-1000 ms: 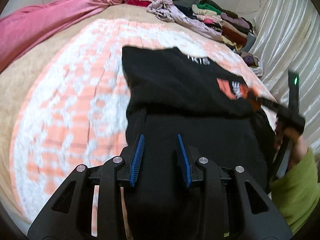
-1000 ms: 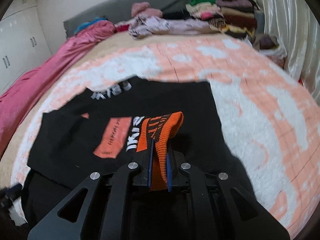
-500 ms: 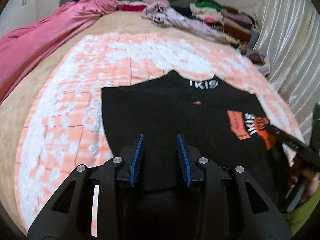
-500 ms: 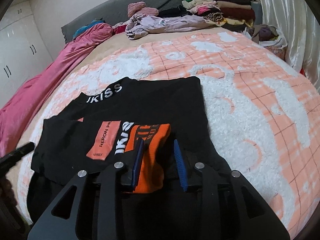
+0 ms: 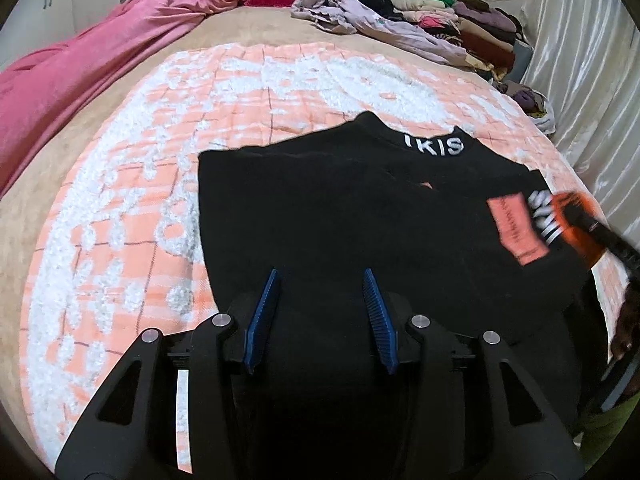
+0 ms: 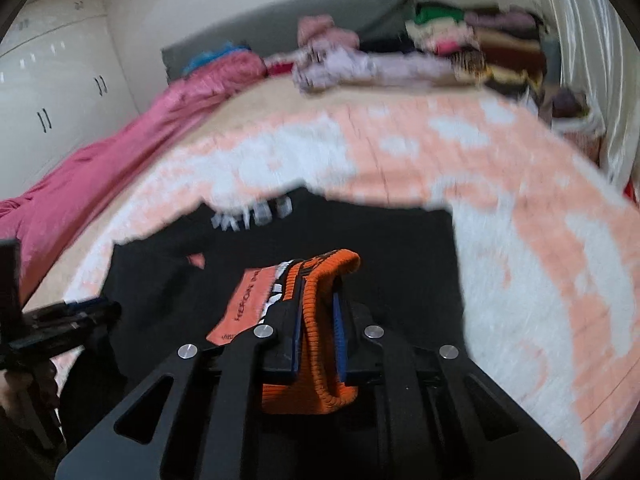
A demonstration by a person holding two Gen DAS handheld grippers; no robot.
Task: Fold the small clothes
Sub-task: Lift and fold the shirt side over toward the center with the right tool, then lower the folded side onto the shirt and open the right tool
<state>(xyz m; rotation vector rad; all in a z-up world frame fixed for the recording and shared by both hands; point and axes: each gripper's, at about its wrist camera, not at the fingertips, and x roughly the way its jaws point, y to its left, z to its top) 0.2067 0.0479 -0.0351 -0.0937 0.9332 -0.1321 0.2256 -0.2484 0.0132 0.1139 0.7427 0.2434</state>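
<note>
A black sweater (image 5: pixel 340 208) with white collar lettering and an orange patch (image 5: pixel 516 228) lies on the peach and white blanket (image 5: pixel 120 216). My left gripper (image 5: pixel 320 280) is open and empty over the sweater's near part. My right gripper (image 6: pixel 316 304) is shut on the sweater's orange ribbed cuff (image 6: pixel 320 312), which sticks up between the blue pads. The right gripper also shows at the right edge of the left wrist view (image 5: pixel 600 232). The sweater shows blurred in the right wrist view (image 6: pixel 380 256).
A pink quilt (image 5: pixel 80 68) lies along the bed's left side. A heap of loose clothes (image 5: pixel 360 20) and a stack of folded clothes (image 5: pixel 460 20) sit at the far end. A white curtain (image 5: pixel 580 60) hangs at the right.
My right gripper opened about half a second ago and has shut on the orange cuff again and lifted it. The left gripper stayed open and drew back a little.
</note>
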